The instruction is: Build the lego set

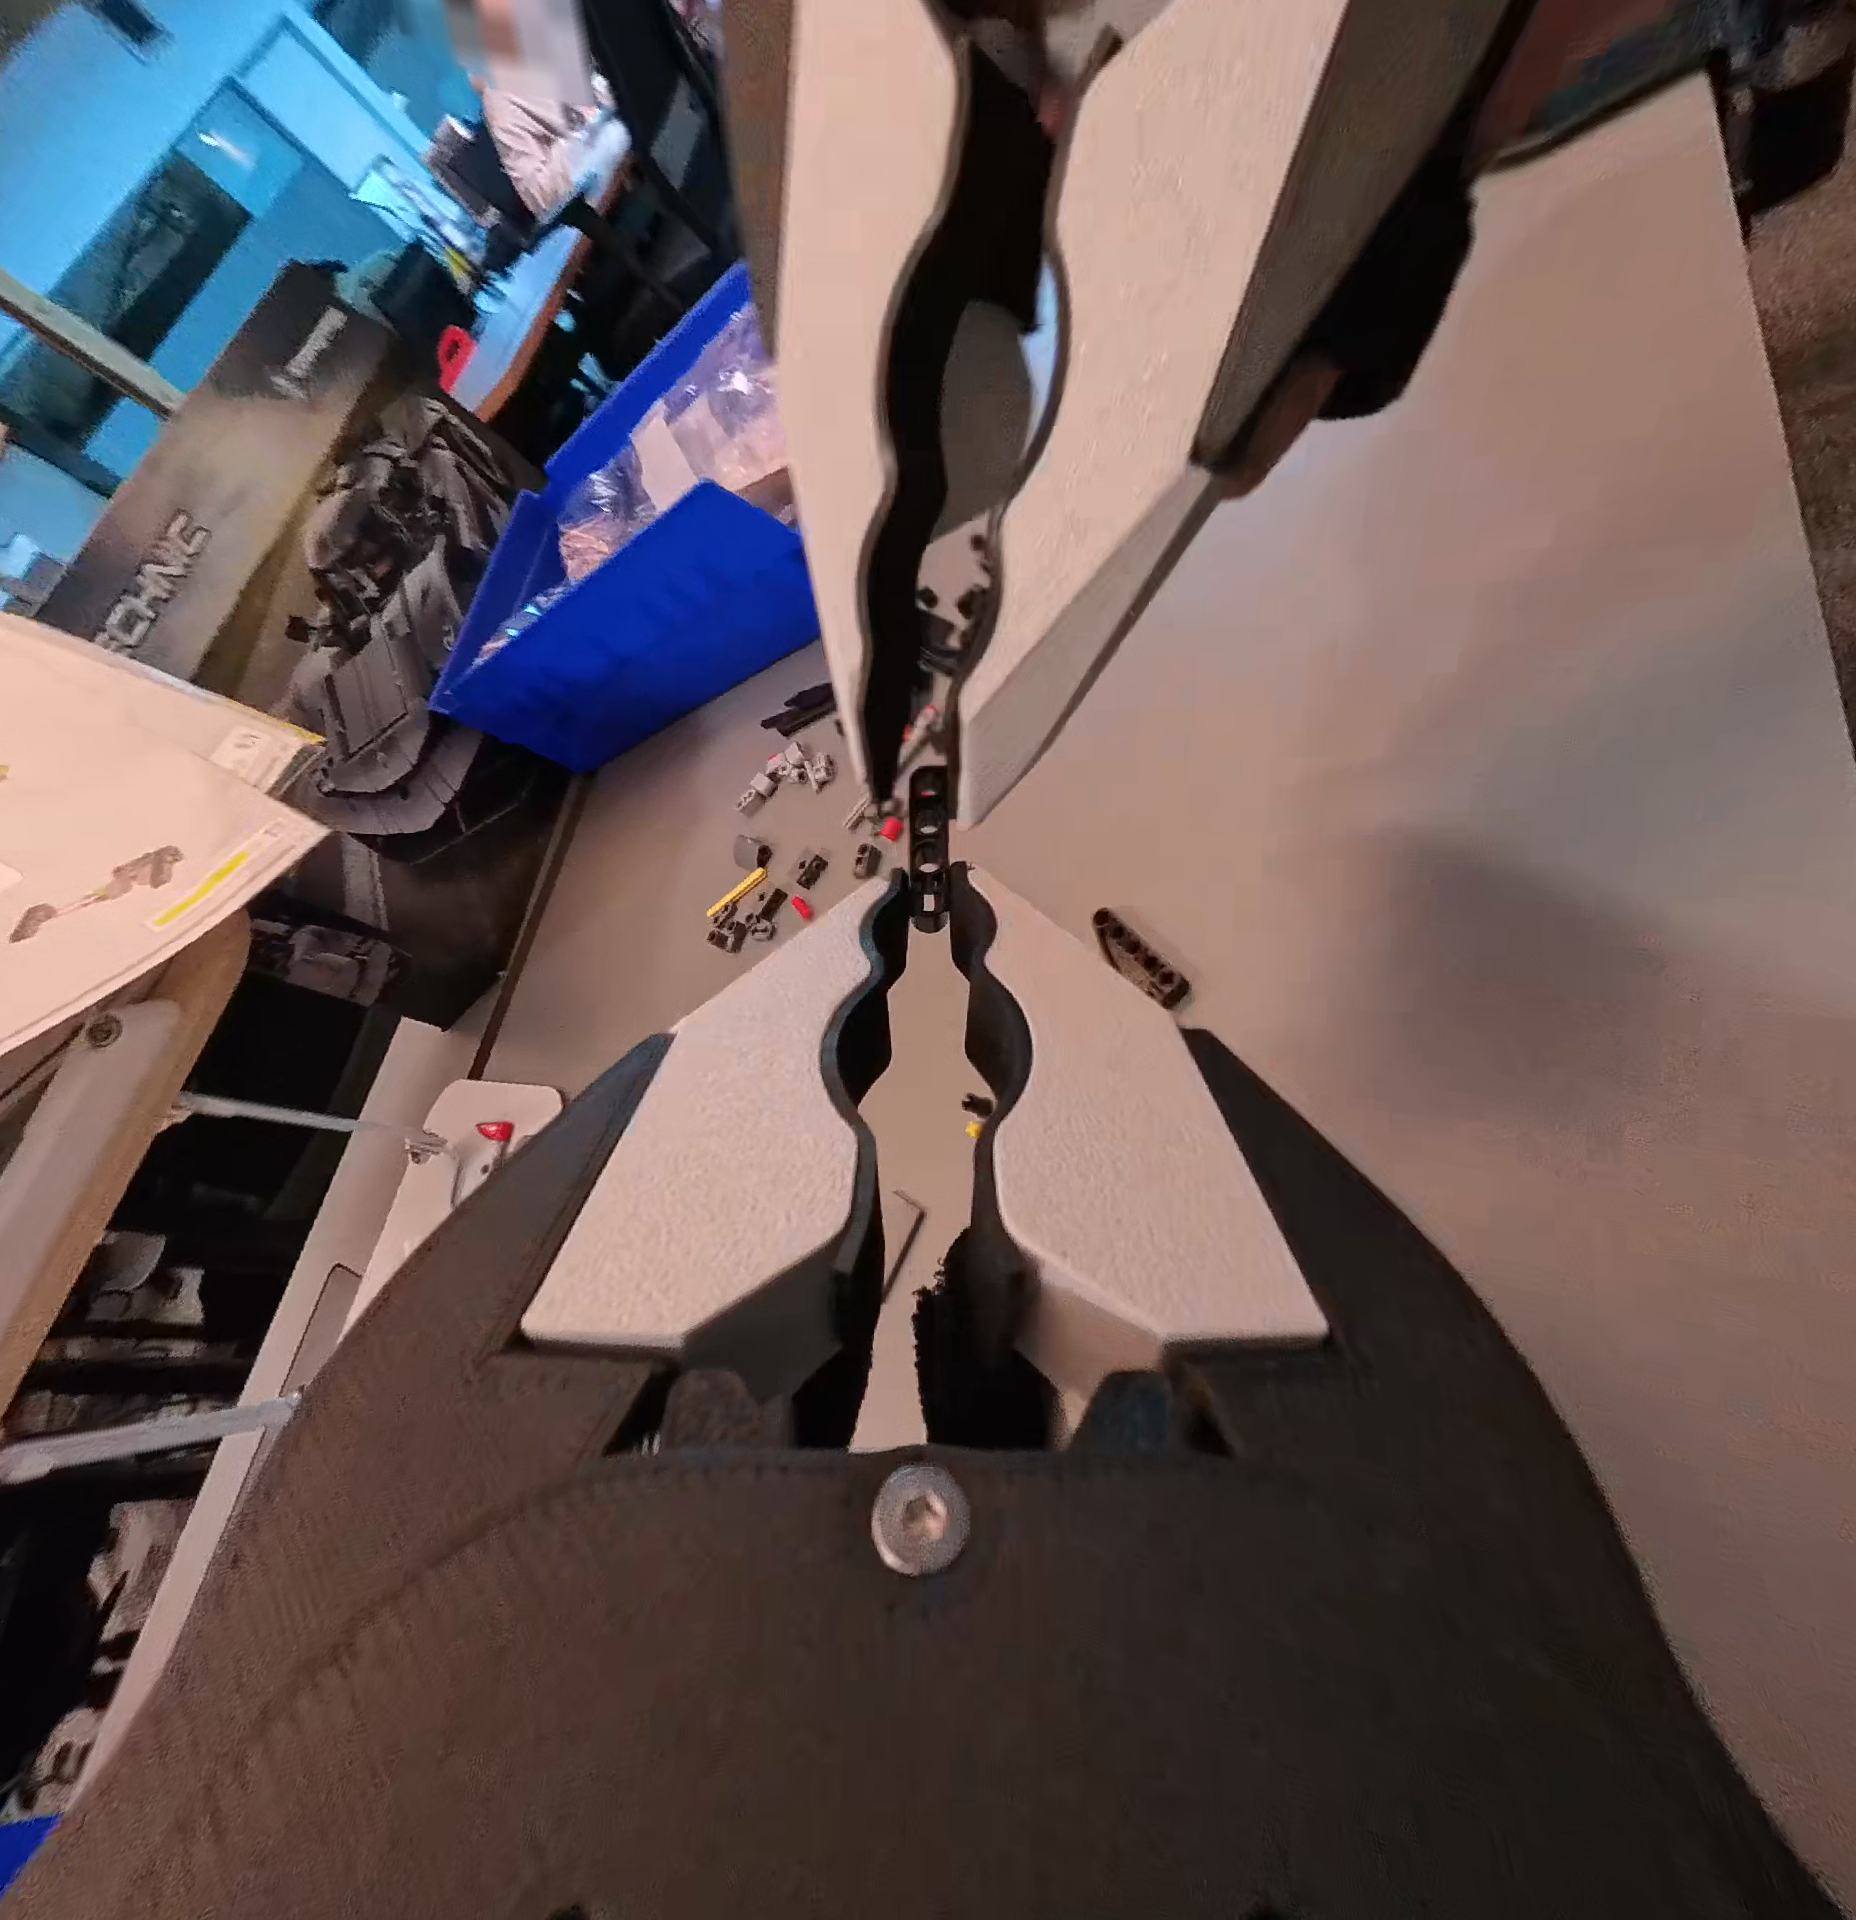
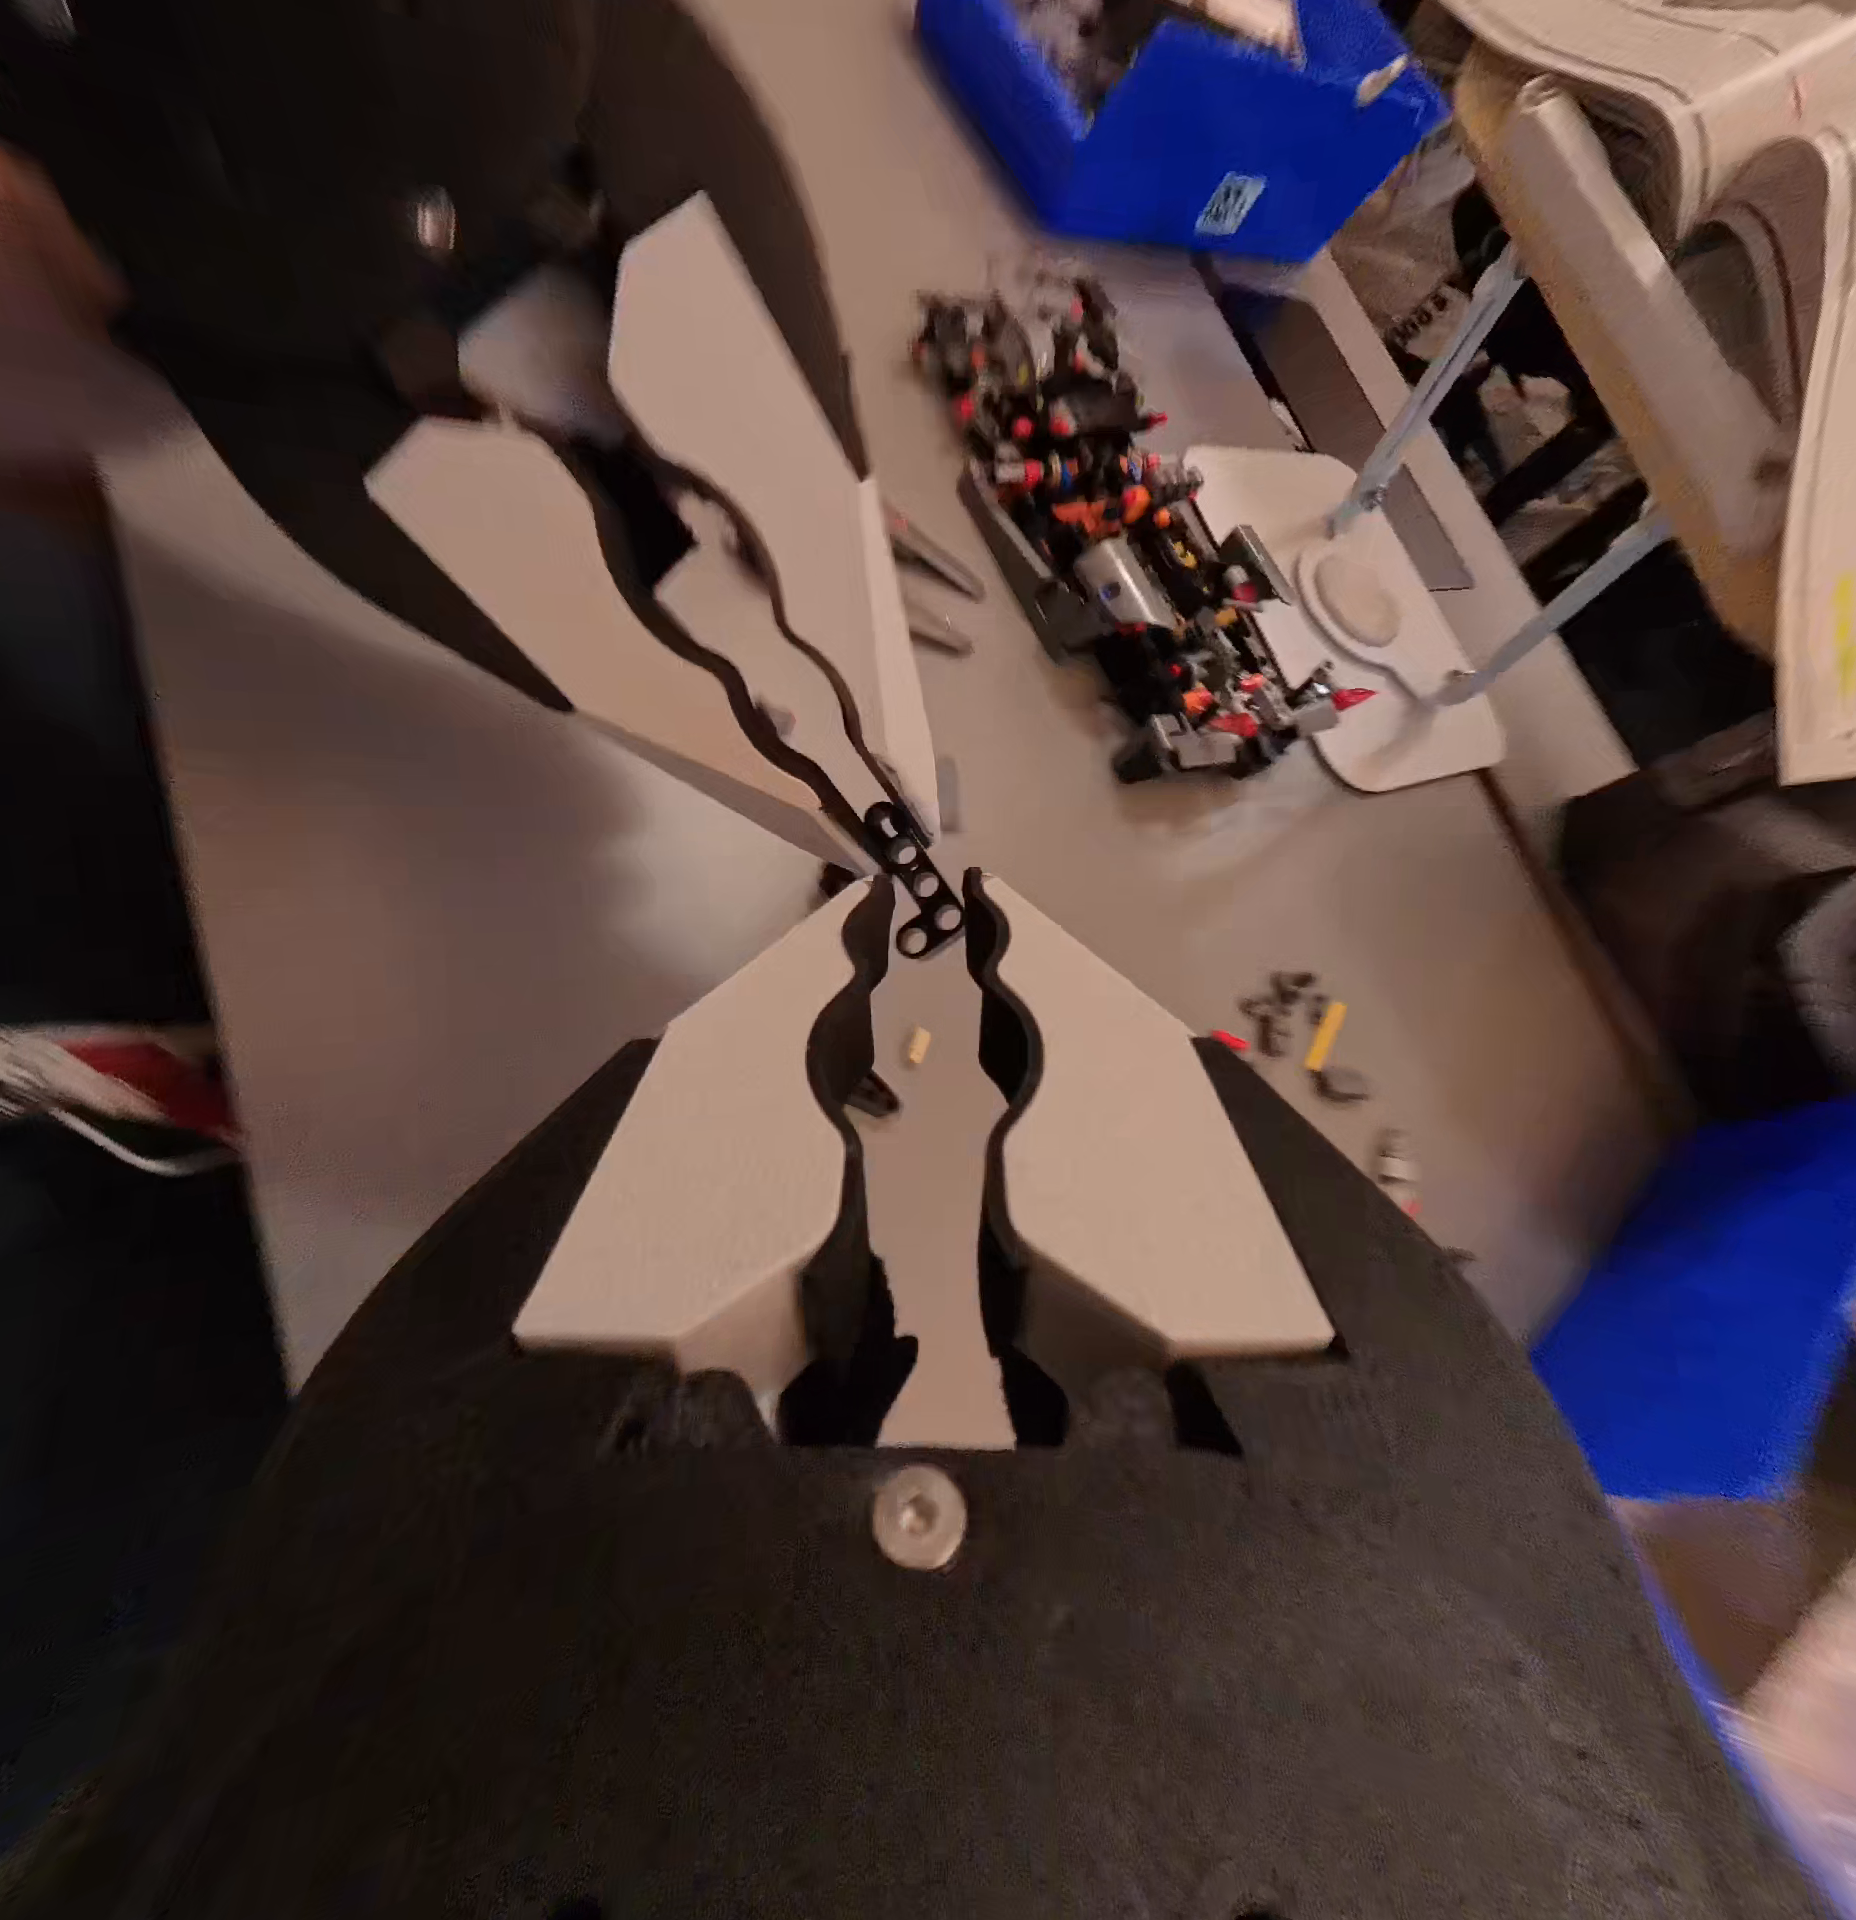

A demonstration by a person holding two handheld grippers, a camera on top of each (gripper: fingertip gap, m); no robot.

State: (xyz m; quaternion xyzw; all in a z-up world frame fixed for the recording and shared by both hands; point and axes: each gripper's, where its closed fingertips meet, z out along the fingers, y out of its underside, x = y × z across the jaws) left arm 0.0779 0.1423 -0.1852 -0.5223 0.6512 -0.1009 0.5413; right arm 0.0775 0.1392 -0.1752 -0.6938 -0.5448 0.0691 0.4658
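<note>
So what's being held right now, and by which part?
A black L-shaped beam: the left tool pinches its straight end; the right tool straddles its bent end, grip unclear.

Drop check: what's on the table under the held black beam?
Bare grey table, with a small yellow piece and a black piece nearby. The spot directly beneath the black beam is covered by it.

Dim warm light, soft shadows, fisheye-warped edges, motion blur toward the borders.

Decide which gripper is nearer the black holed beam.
Left. The left gripper clamps the black beam; the right gripper's open fingers only flank its bent end.
</note>
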